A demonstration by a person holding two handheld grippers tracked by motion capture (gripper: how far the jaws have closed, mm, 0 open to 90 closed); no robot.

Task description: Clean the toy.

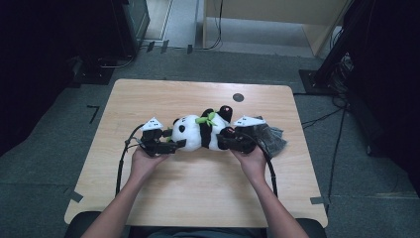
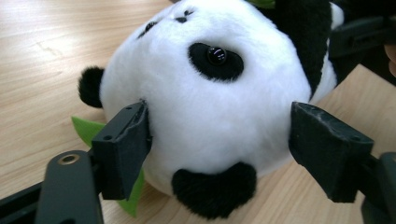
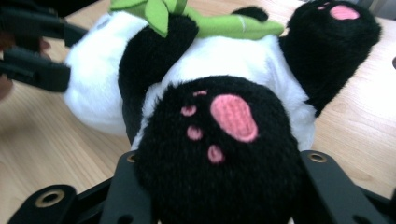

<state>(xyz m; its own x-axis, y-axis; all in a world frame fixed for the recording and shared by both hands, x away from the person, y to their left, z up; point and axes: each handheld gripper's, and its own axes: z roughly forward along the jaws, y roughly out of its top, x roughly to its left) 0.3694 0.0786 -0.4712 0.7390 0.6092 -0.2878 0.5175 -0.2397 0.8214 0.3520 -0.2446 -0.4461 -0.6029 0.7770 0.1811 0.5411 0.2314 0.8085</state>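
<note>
A plush panda [image 1: 198,131] lies on its side across the middle of the wooden table [image 1: 198,193], nearer the far edge than the near one, its white head toward the left edge and its black legs toward the right. A green leaf scarf [image 1: 206,119] sits at its neck, and a pink-padded foot [image 3: 232,116] faces the right gripper's camera.

The left gripper [image 2: 219,140] straddles the panda's head: its left jaw touches the white fur beside the lower ear [image 2: 215,189], while the right jaw stands clear of the cheek with table showing in between, so the jaws are parted and have no hold on the head. The right gripper [image 3: 219,186] has the black foot between its jaws, the fur filling the gap from one jaw to the other and bulging over them, so it is clamped on the foot.

In the high view the left gripper [image 1: 163,144] and right gripper [image 1: 237,140] face each other at the toy's two ends, each held in a hand that comes in from the near edge. Just behind the right gripper lies a crumpled dark bag [image 1: 270,136], toward the right edge. A small dark round hole [image 1: 238,97] sits near the far edge.
</note>
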